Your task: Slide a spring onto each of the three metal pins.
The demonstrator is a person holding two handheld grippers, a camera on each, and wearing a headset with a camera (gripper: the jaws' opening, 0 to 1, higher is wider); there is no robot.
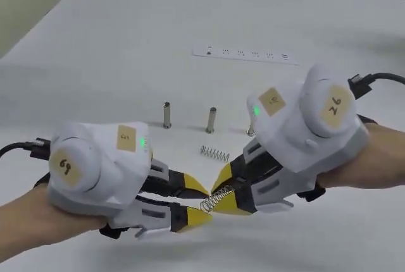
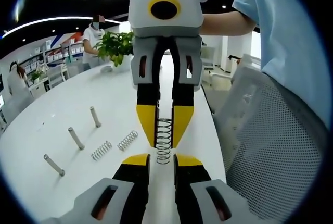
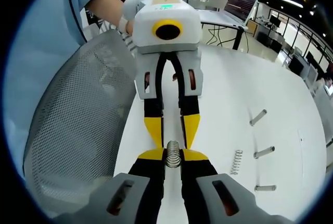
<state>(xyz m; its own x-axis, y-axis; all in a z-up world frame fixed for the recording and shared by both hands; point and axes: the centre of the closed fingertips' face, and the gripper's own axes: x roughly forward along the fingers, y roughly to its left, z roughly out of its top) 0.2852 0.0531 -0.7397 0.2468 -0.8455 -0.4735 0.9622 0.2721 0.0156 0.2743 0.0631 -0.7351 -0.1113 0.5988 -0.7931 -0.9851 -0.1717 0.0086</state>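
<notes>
A small steel spring (image 1: 214, 201) hangs above the white table with my right gripper (image 1: 226, 195) shut on it; its coils sit pinched between the yellow tips in the right gripper view (image 3: 173, 152). My left gripper (image 1: 199, 202) faces it tip to tip, open, with the spring's free end (image 2: 164, 153) lying between its jaws without being clamped. Three upright metal pins (image 1: 167, 115) (image 1: 211, 120) (image 1: 251, 128) stand in a row beyond the grippers, all bare. A loose spring (image 1: 215, 154) lies in front of the pins, and a second loose spring (image 2: 101, 150) shows beside it.
A white power strip (image 1: 245, 54) lies farther back on the table (image 1: 114, 50). A mesh office chair (image 3: 73, 125) stands at the near edge by the person's body. People and plants are across the room.
</notes>
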